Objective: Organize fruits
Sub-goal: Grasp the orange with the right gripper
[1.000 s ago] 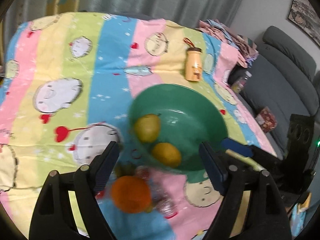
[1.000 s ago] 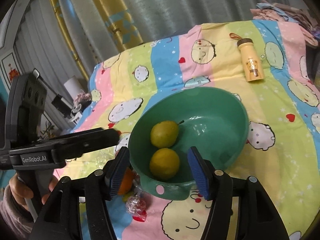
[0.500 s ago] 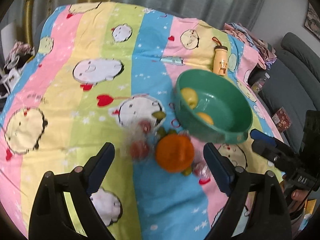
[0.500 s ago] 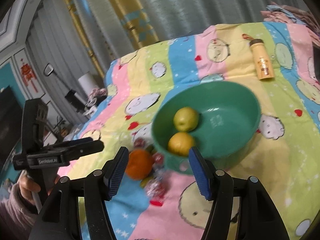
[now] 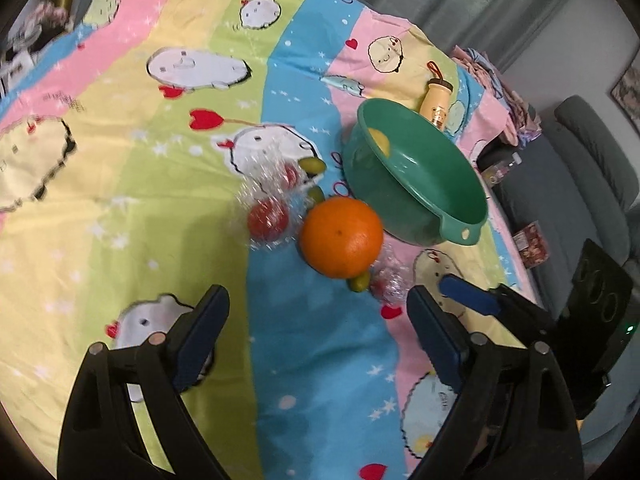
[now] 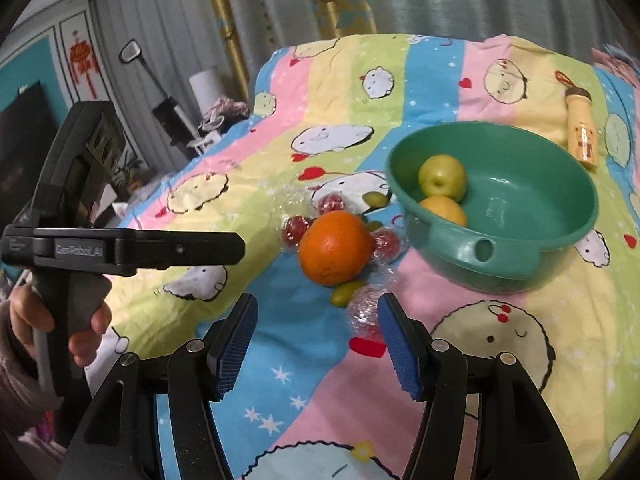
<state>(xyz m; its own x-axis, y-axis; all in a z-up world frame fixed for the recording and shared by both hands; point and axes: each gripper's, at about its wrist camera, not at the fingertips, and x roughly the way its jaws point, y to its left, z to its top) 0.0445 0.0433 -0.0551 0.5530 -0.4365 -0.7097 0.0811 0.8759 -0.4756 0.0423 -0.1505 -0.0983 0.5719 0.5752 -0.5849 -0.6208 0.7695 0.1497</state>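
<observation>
An orange (image 5: 341,236) (image 6: 335,253) lies on the striped cartoon cloth beside a green bowl (image 5: 432,184) (image 6: 560,216). Inside the bowl sit a green pear-like fruit (image 6: 442,176) and a yellow fruit (image 6: 444,209). Around the orange lie several red fruits in clear wrap (image 5: 268,218) (image 6: 364,308) and small green olives (image 5: 359,282) (image 6: 345,294). My left gripper (image 5: 318,322) is open, short of the orange, nothing between its fingers. My right gripper (image 6: 316,338) is open too, just before the nearest wrapped fruit and olive.
A yellow bottle (image 5: 436,100) (image 6: 582,130) lies on the cloth behind the bowl. In the right wrist view a hand holds the left gripper's black body (image 6: 80,248) at the left. A grey sofa (image 5: 580,168) stands past the cloth's right edge.
Both grippers have pulled back and sunk from over the bowl toward the orange and small fruits, which now sit ahead of the fingers. Both views have rolled. The left jaws spread a little wider.
</observation>
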